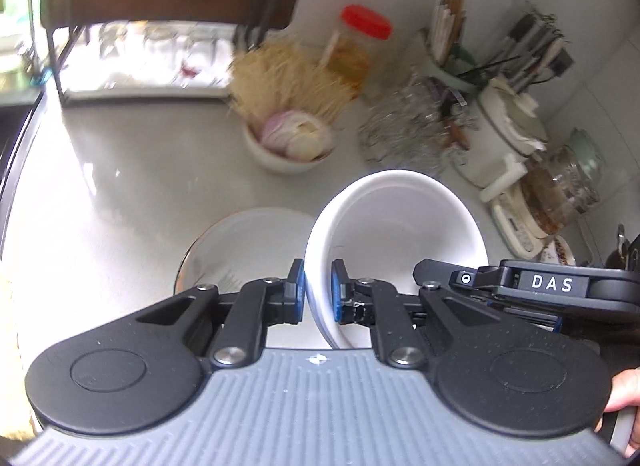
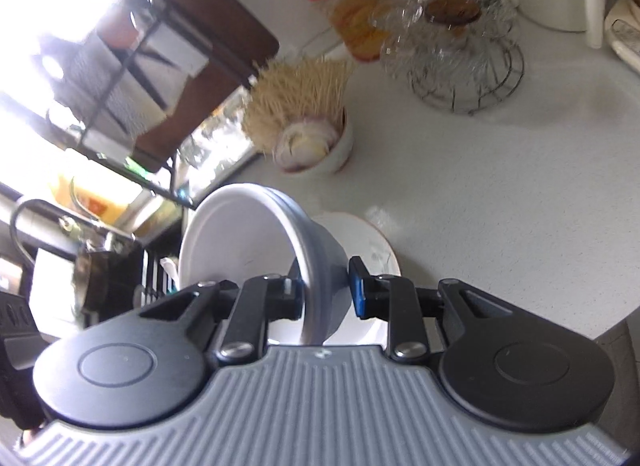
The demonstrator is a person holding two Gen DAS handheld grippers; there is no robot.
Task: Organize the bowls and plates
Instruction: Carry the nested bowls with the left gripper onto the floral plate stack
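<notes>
White round ceramic bowl hangs tilted just above the white gold-rimmed plate on the pale countertop. Your left gripper pinches its rim, jaws nearly closed. Your right gripper clamps the opposite wall likewise. Onion-filled small white bowl sits beyond the plate.

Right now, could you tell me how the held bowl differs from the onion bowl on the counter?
The held bowl is empty; the onion bowl holds cut onion pieces. The held bowl is tipped on its side, its rim clamped by the left gripper; the onion bowl stands upright on the counter, untouched. The held bowl looks wider. Both are white.
</notes>
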